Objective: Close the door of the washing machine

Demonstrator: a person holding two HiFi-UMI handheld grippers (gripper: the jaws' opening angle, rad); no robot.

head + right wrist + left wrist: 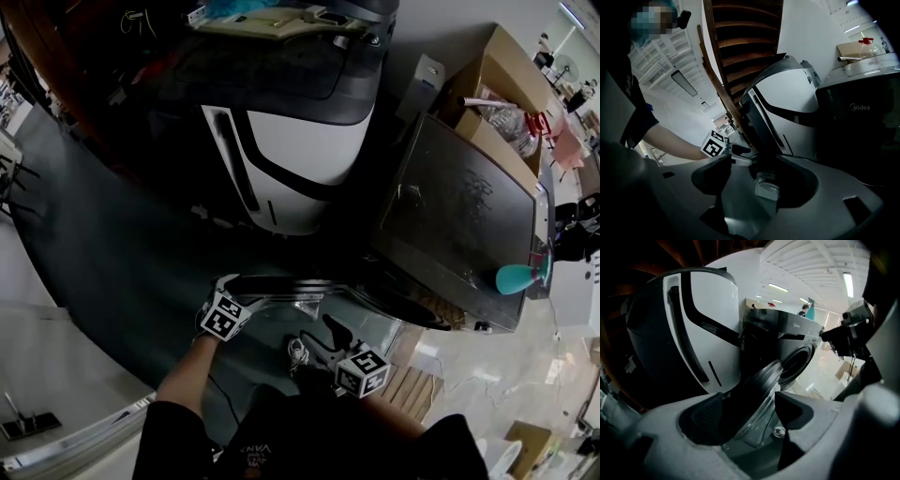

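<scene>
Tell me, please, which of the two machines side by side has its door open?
The dark washing machine on the right in the head view: its round glass door stands open at its front. The white-and-black machine beside it shows none.

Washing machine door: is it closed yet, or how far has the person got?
Nothing is done yet: the door stands swung out from the washing machine, leaving its round opening uncovered. In hand: the left gripper has the door's rim between its open jaws, not clamped; the right gripper is open close by. Left to do: swing the door shut against the machine's front.
</scene>
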